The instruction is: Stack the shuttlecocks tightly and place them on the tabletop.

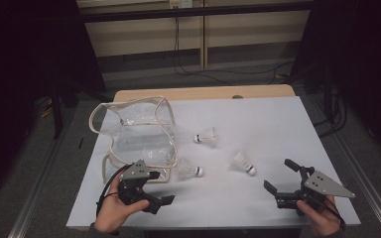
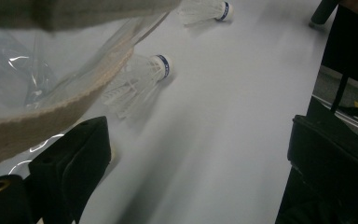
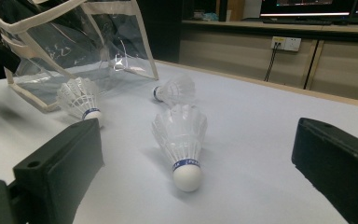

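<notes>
The right gripper (image 1: 281, 180), jaws spread and empty, faces the nearest shuttlecock (image 3: 181, 140) toward the table's (image 1: 258, 119) near right corner. Treat it as very light, with crushable feathers (grip the firm cork base). The left gripper (image 1: 157, 187) hangs released beside the clear bag (image 1: 134, 134).

Three white shuttlecocks (image 1: 241, 162) (image 1: 190, 170) (image 1: 206, 137) lying on sides beside upright clear beige-trimmed pouch (image 1: 134, 134).

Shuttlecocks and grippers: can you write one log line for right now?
left gripper: open, by clear bag | right gripper: open, facing nearest shuttlecock | three shuttlecocks on table, none held
</notes>
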